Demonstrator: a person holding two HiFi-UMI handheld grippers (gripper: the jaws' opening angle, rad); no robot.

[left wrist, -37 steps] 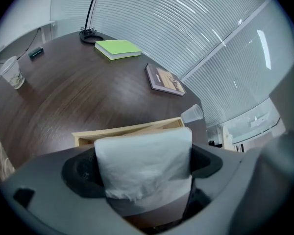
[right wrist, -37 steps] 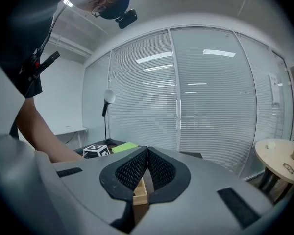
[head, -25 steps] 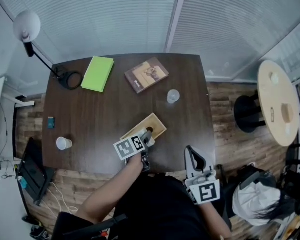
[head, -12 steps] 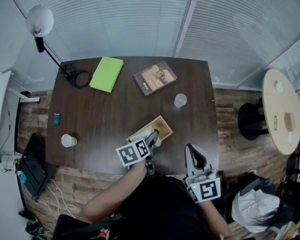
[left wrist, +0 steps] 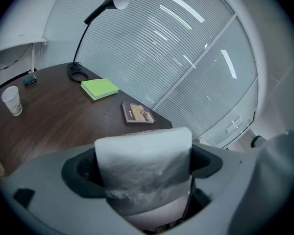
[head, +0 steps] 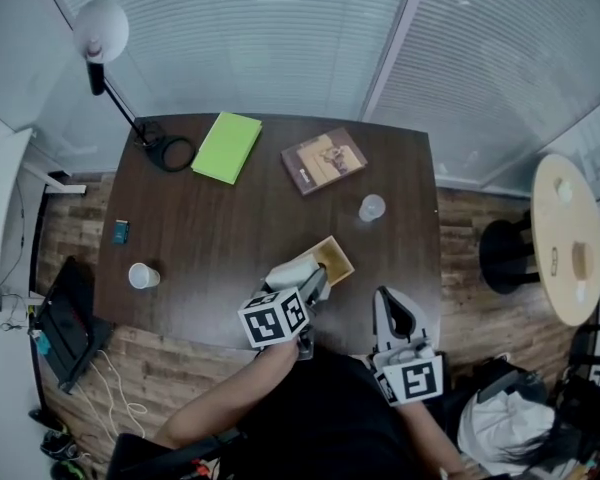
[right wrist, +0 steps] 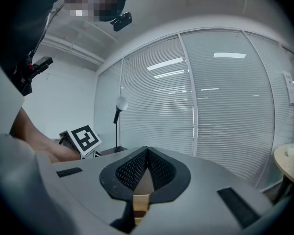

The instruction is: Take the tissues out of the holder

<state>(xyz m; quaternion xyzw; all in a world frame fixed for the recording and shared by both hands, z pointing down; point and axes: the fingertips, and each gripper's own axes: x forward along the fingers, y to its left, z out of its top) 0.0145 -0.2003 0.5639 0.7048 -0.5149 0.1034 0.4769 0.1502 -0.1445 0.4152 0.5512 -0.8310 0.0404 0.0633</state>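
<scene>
My left gripper [head: 315, 280] is shut on a white plastic-wrapped tissue pack [head: 291, 271], held just left of the open wooden holder [head: 334, 259] near the table's front edge. In the left gripper view the tissue pack [left wrist: 144, 175] fills the gap between the dark pads [left wrist: 81, 170] and stands up above them. My right gripper [head: 390, 306] hangs off the table's front edge, right of the holder. In the right gripper view its jaws [right wrist: 147, 166] meet at the tips with nothing between them, and a bit of the wooden holder [right wrist: 141, 203] shows below.
On the dark table [head: 210, 228] lie a green notebook [head: 226, 146], a brown book [head: 324, 160], a clear cup [head: 372, 208], a paper cup [head: 140, 275] and a small teal object [head: 120, 231]. A desk lamp [head: 100, 30] stands at the back left. A round side table [head: 567, 238] is at right.
The left gripper has drawn the tissue pack up and out of the holder, toward the front left. The right gripper has stayed where it was.
</scene>
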